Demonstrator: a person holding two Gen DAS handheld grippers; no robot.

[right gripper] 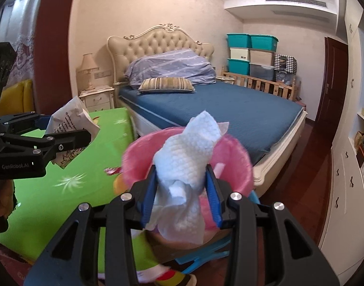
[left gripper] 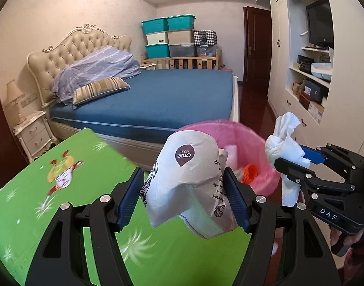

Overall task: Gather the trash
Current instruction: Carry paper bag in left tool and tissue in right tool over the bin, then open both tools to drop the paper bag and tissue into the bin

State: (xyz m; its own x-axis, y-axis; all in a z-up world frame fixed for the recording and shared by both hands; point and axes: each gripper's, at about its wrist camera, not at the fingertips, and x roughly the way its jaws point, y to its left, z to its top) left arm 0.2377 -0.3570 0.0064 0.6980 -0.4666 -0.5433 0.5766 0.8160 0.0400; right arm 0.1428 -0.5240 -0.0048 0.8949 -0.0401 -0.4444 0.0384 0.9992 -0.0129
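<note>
My left gripper [left gripper: 184, 186] is shut on a crumpled white paper bag [left gripper: 189, 178] with a brown OTOR logo, held above the green table. It shows at the left of the right wrist view too, as the left gripper [right gripper: 70, 133] with the paper bag [right gripper: 70, 121]. My right gripper [right gripper: 182, 186] is shut on a wad of white paper towel [right gripper: 186, 157]; in the left wrist view the right gripper [left gripper: 299, 162] and its paper towel [left gripper: 284, 143] are at the right. A pink-lined trash bin [left gripper: 248, 138] [right gripper: 232, 152] sits just ahead of both grippers, with trash inside.
A green cartoon-print table [left gripper: 62, 190] [right gripper: 50, 178] lies below and to the left. A blue bed [left gripper: 163, 97] stands behind the bin, with a nightstand [left gripper: 34, 133] and stacked storage boxes [left gripper: 170, 35]. White cupboards [left gripper: 301, 95] line the right; a blue stool [right gripper: 205, 252] stands under the bin.
</note>
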